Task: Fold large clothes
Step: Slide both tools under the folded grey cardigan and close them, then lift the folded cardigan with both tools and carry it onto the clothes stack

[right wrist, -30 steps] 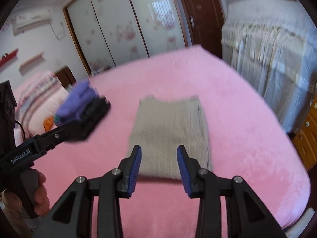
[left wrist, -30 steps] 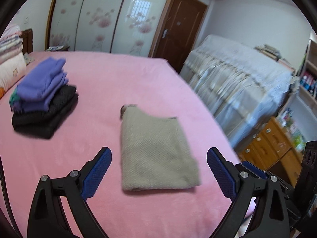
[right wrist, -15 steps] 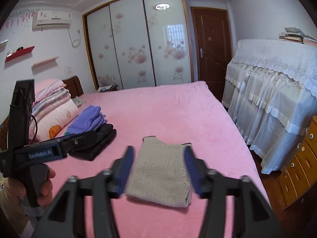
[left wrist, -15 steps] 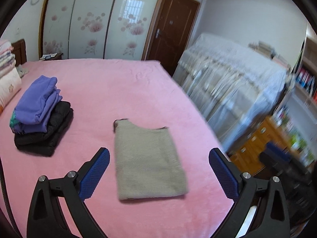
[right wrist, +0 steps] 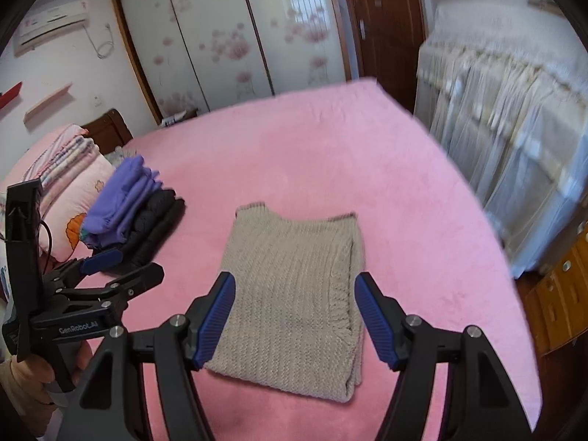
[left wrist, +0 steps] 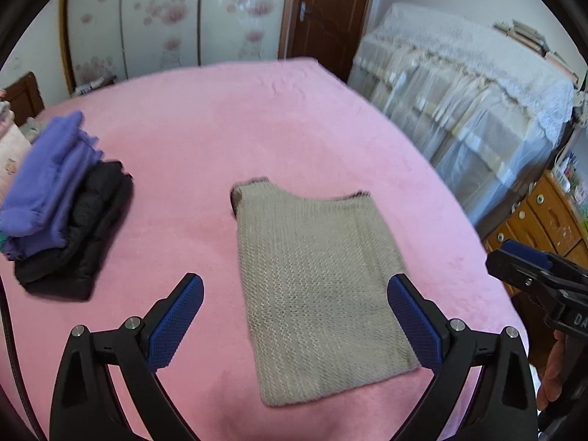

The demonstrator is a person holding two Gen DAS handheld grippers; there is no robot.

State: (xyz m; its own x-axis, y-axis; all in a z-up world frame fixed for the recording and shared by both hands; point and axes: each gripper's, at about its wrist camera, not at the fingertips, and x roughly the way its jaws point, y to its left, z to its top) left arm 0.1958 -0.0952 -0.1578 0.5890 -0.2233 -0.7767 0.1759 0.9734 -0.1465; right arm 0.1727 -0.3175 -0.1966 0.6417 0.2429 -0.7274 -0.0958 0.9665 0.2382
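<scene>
A beige knit sweater (left wrist: 316, 286) (right wrist: 297, 294) lies folded into a rectangle on the pink bed (left wrist: 228, 139) (right wrist: 301, 154). My left gripper (left wrist: 294, 294) hovers above its near half, jaws wide open, each blue pad outside one of the sweater's long edges. My right gripper (right wrist: 294, 286) is open too, its pads straddling the near end of the sweater with nothing pressed between them. The left gripper (right wrist: 121, 268) also shows at the left of the right wrist view, and the right gripper (left wrist: 522, 261) at the right edge of the left wrist view.
A stack of folded clothes (left wrist: 62, 205) (right wrist: 136, 217), purple on black, sits at the bed's left side beside pillows and quilts (right wrist: 62, 176). Right of the bed stand lace-covered furniture (left wrist: 470, 110) and a wooden drawer chest (left wrist: 544, 220). Wardrobe doors (right wrist: 235, 36) lie beyond.
The right gripper's jaws have spread from narrow to wide. Both grippers drew back from the sweater, then came in closer and lower over it. The sweater has not moved.
</scene>
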